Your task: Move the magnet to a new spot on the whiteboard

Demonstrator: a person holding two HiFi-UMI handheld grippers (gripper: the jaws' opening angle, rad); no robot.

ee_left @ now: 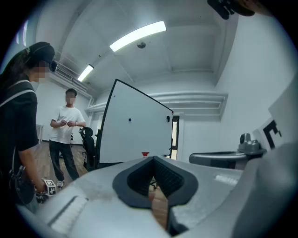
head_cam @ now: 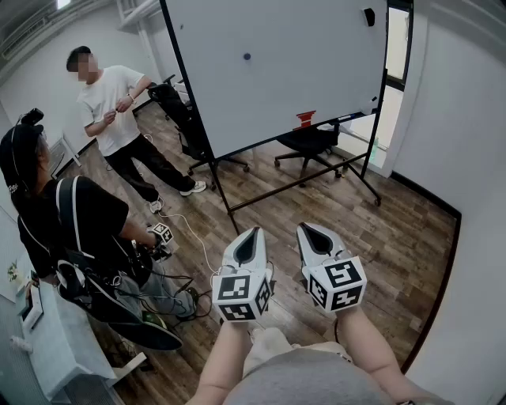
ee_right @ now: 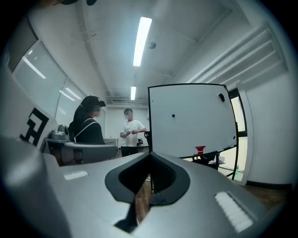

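Note:
The whiteboard (head_cam: 300, 79) stands on a wheeled black frame across the room. A small dark round magnet (head_cam: 247, 57) sticks to its upper middle. The magnet shows as a dot in the left gripper view (ee_left: 130, 119) and in the right gripper view (ee_right: 173, 116). My left gripper (head_cam: 254, 231) and right gripper (head_cam: 303, 227) are held side by side low in the head view, level and pointing at the board from well short of it. The jaws of both are shut with nothing in them, as each gripper's own view shows for the left gripper (ee_left: 153, 160) and the right gripper (ee_right: 150, 155).
A red object (head_cam: 305, 119) sits on the board's tray and a black item (head_cam: 369, 16) near its top right corner. A person in a white shirt (head_cam: 118, 103) stands at the left; another in black (head_cam: 75, 229) is nearer. Office chairs (head_cam: 312, 141) and floor cables (head_cam: 190, 237) lie around.

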